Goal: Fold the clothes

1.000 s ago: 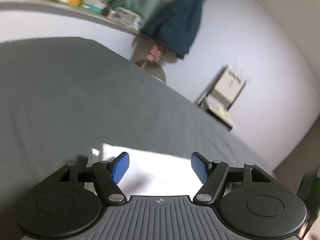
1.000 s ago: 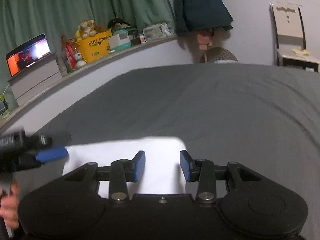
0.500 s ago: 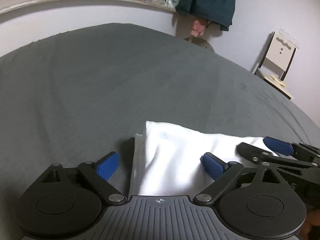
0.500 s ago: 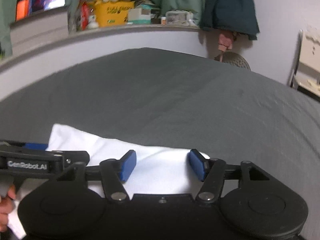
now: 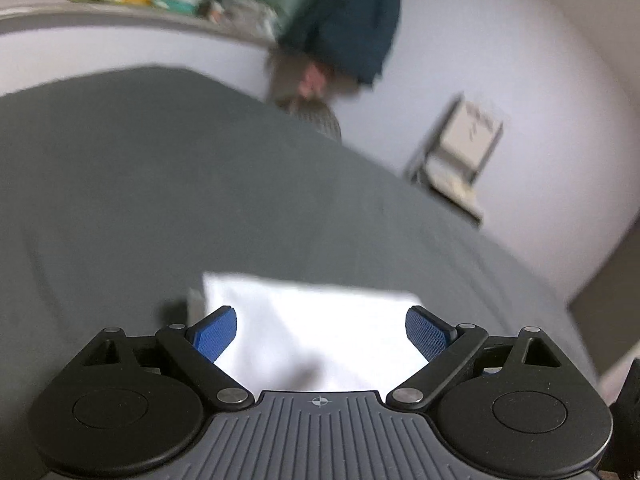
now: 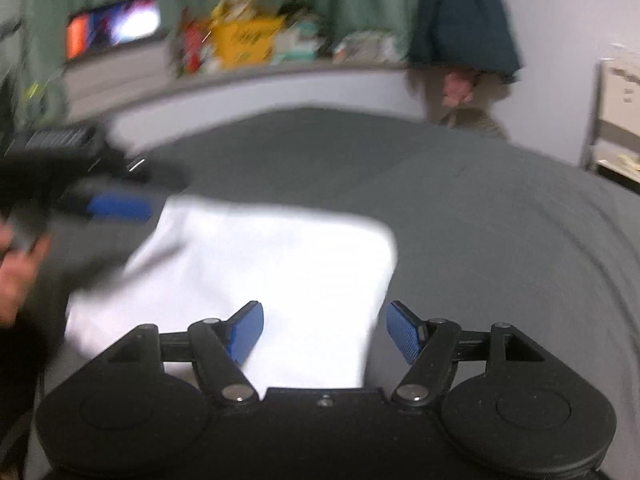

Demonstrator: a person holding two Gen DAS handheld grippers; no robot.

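On the grey bed (image 6: 460, 208) we now have both grippers released, the left gripper (image 5: 320, 330) spread wide and the right gripper (image 6: 324, 330) opening after its narrower set a second ago, nothing pinched, so the white garment (image 6: 272, 264) lies folded flat.

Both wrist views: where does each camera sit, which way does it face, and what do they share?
Left wrist: on the left gripper, looking along its open jaws over the folded white cloth on the grey bedspread.
Right wrist: on the right gripper, jaws opening over the cloth's right edge; the left gripper and a hand show at left.
Shared: the cloth, the bedspread, the dark teal jacket hanging on the wall.
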